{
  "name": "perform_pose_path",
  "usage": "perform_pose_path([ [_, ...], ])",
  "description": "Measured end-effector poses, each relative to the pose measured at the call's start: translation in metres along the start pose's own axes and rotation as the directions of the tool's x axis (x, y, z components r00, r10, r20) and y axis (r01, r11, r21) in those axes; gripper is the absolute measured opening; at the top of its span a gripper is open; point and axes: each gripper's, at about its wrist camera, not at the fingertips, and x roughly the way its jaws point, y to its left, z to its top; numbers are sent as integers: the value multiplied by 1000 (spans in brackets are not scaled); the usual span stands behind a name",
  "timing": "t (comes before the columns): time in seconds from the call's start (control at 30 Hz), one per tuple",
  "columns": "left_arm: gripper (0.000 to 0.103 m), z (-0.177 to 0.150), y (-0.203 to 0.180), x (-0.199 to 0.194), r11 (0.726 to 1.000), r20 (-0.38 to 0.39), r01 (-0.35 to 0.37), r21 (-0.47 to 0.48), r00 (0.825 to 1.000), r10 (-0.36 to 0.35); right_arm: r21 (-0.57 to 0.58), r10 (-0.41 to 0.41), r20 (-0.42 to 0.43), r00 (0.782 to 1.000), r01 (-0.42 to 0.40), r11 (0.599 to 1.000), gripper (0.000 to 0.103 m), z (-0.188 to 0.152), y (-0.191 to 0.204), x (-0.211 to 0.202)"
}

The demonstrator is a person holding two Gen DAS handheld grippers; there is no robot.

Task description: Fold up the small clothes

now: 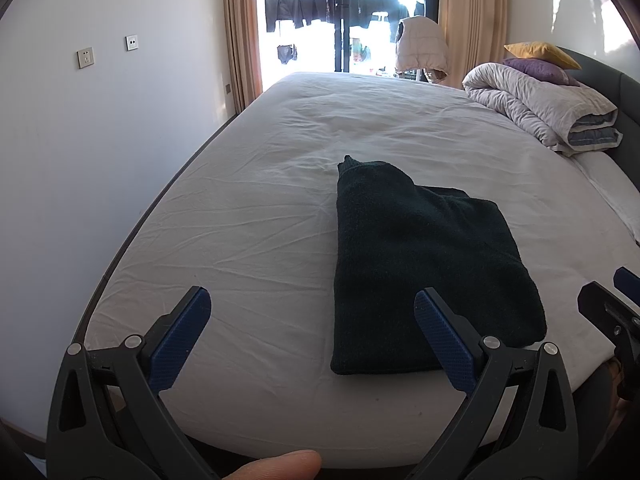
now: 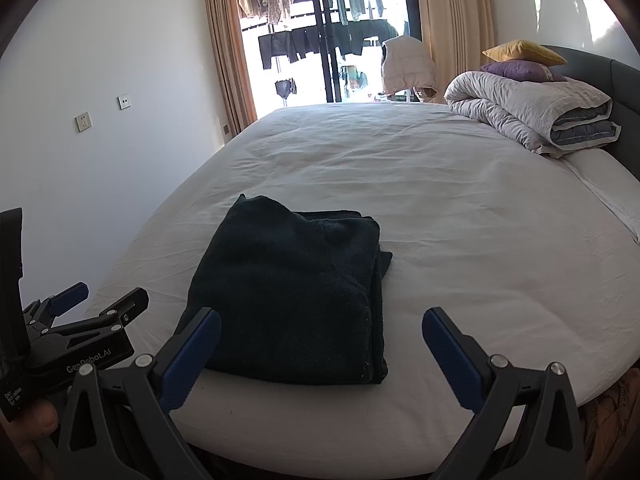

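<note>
A dark green knitted garment [image 1: 424, 264] lies folded into a compact stack on the white bed sheet [image 1: 248, 208], near the front edge of the bed; it also shows in the right wrist view [image 2: 296, 292]. My left gripper [image 1: 312, 304] is open and empty, held above the bed's front edge, just left of the garment's near end. My right gripper [image 2: 322, 322] is open and empty, held over the garment's near edge without touching it. The left gripper shows at the left in the right wrist view [image 2: 102, 300], and part of the right gripper shows at the right edge of the left wrist view [image 1: 616, 304].
A rolled grey quilt [image 1: 548, 108] with a purple pillow [image 1: 536, 70] and a yellow pillow [image 1: 540, 54] lies at the bed's far right by the dark headboard [image 1: 628, 96]. A white wall [image 1: 100, 140] runs close along the bed's left side. A balcony door [image 1: 344, 20] with hanging clothes is beyond the bed.
</note>
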Motion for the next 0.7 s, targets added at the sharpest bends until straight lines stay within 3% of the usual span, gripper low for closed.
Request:
perform_pose_path([
  [0.7, 103, -2, 1, 0, 1000, -1, 1, -1, 1000, -1, -1, 2, -3, 1000, -2, 1000, 103, -1, -1, 1],
])
